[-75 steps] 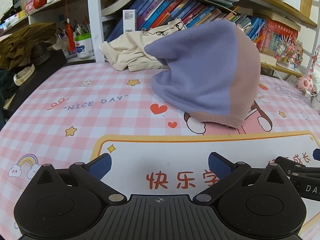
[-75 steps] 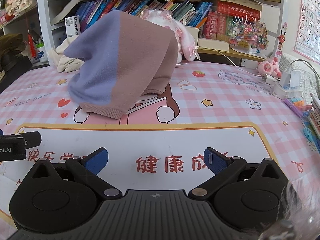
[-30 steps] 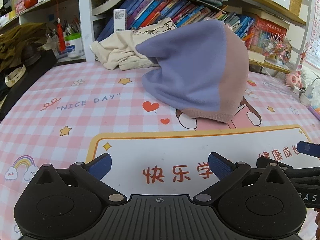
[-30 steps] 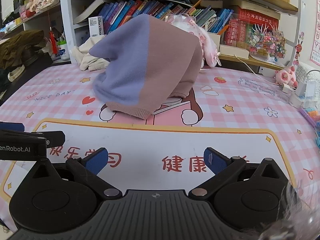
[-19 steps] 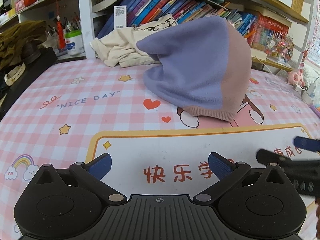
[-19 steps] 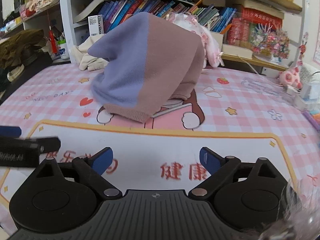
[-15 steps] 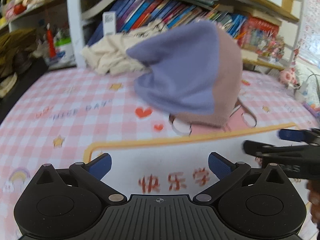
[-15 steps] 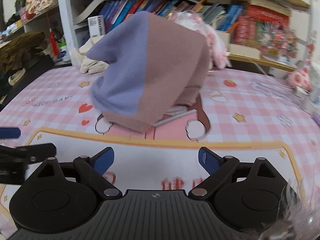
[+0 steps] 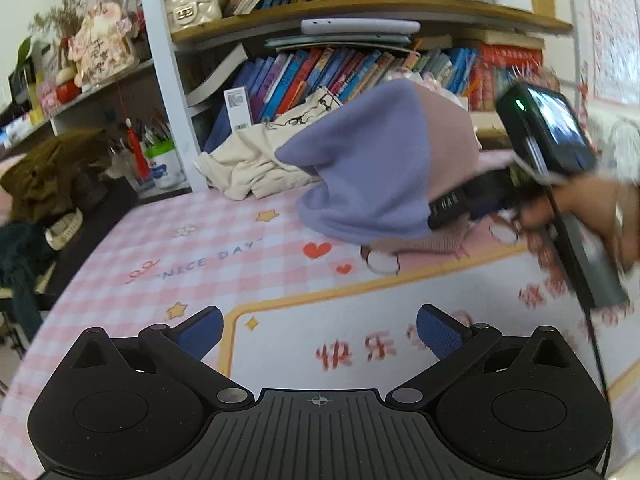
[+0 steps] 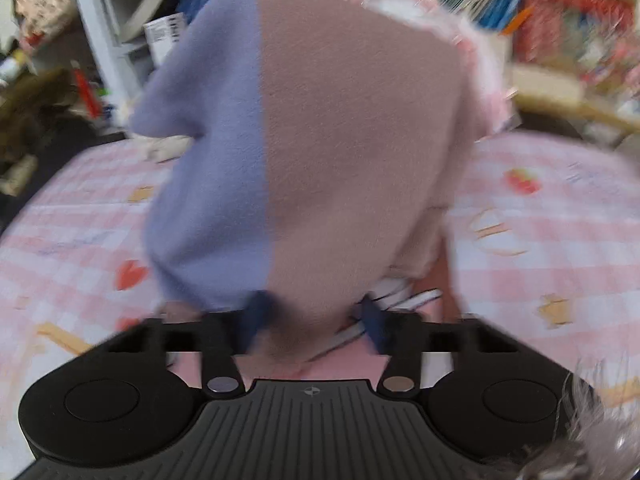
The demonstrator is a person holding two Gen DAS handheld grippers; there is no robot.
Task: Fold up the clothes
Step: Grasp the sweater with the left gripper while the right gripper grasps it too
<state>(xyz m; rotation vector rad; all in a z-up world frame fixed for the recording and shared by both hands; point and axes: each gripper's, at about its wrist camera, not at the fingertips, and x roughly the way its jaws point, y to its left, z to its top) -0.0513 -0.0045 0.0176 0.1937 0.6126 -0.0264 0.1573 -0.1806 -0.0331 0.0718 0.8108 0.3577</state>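
Sweater (image 10: 304,152), purple-and-mauve: hem between right tool (image 10: 314,318), jaws closing. Left tool (image 9: 318,330) spread, empty, well short of it.

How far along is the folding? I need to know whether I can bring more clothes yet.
Barely begun. Nothing looks folded: the purple and pink sweater stands in a heap on the pink checked mat. In hand: the right gripper is closing on the sweater's lower hem, fabric between its fingers. The left gripper hangs open and empty. Left: spreading and folding it, then the cream garment behind.
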